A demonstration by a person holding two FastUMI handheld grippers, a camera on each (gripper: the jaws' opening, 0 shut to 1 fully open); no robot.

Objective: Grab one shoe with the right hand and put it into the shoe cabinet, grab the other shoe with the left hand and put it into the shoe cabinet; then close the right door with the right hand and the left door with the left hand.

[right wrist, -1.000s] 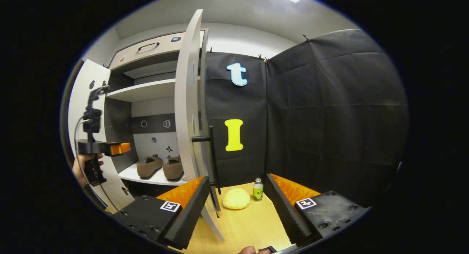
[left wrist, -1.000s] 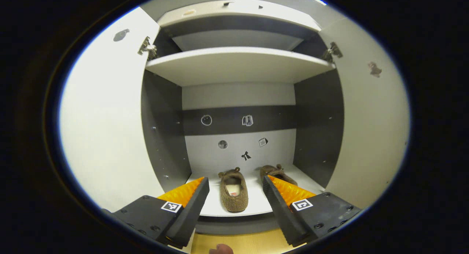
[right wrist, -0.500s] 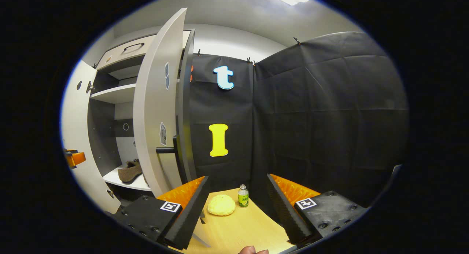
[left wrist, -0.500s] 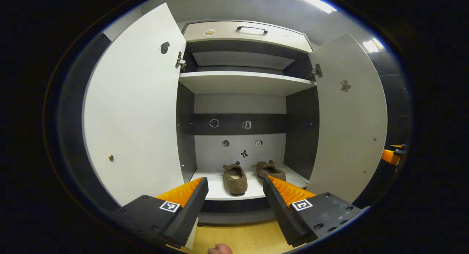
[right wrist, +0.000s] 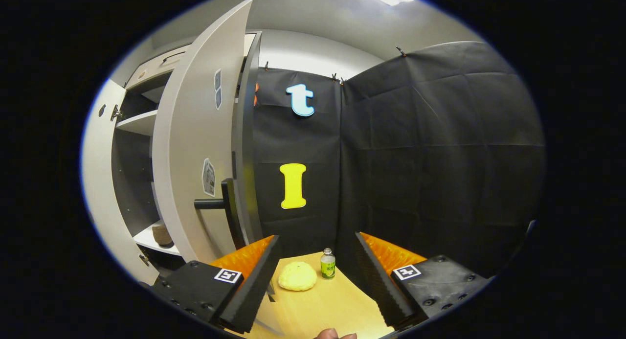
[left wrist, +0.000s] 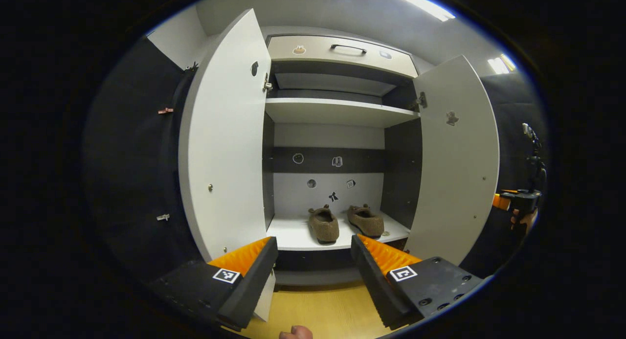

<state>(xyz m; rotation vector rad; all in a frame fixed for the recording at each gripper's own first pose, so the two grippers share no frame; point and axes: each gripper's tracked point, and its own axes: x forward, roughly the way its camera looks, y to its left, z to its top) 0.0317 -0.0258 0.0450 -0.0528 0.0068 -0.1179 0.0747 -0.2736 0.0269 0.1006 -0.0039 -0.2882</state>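
Two shoes [left wrist: 345, 223] parked side by side on the cabinet's bottom shelf [left wrist: 293, 237], both doors open.
Backed off with left gripper [left wrist: 313, 265] spread and empty, facing the shelf, shoes well ahead between left door [left wrist: 225, 143] and right door [left wrist: 457, 158]. Right gripper [right wrist: 315, 265] likewise spread, just beside the right door's handle [right wrist: 215, 203], probably lining up to push it closed.
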